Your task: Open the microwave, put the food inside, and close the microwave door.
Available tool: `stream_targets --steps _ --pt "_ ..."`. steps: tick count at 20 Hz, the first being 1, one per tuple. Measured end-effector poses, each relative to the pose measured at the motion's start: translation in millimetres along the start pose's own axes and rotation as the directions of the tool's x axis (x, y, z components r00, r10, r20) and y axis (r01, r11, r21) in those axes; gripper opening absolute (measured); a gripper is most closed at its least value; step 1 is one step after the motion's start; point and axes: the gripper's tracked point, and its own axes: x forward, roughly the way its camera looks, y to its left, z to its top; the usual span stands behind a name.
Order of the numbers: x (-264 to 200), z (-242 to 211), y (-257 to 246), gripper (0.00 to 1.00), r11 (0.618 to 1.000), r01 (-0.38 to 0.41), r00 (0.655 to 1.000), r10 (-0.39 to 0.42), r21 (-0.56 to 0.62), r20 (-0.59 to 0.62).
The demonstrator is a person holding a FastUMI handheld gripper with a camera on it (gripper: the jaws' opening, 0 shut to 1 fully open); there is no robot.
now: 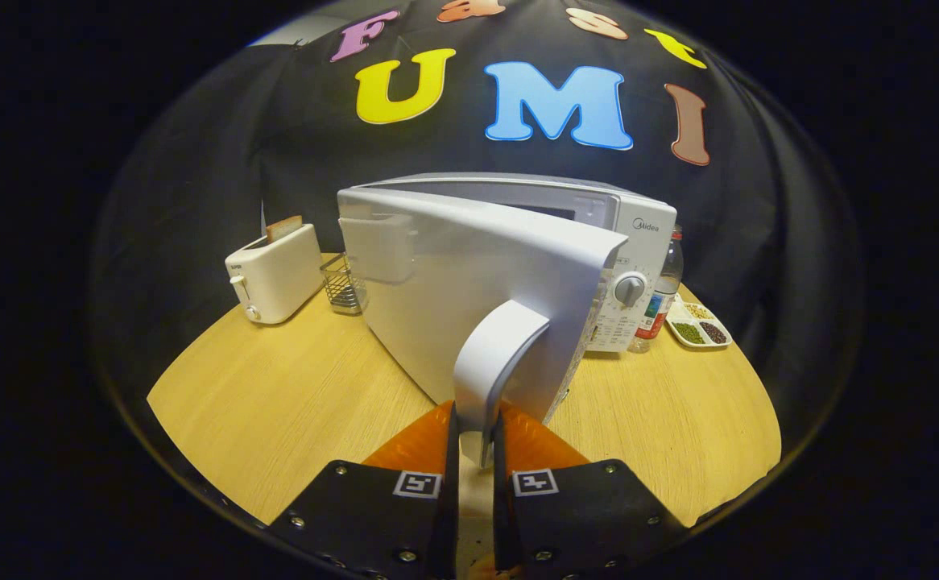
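Door handle (492, 362) pinched between jaws.

Microwave (630, 234): sitting mid-table (276, 403), rear.
Toaster (275, 274): standing left of it.
Bottle (663, 294), tray (699, 326): sitting at its right.

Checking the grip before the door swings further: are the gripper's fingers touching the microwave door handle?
Touching. The gripper view shows the gripper with both fingers pressed on the microwave door handle.
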Motion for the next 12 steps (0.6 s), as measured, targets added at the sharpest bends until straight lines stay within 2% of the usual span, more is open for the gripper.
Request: stream_targets --steps 12 --pt "-30.9 -34.1 75.7 0.22 0.999 -0.043 0.998 0.043 -0.008 -0.041"
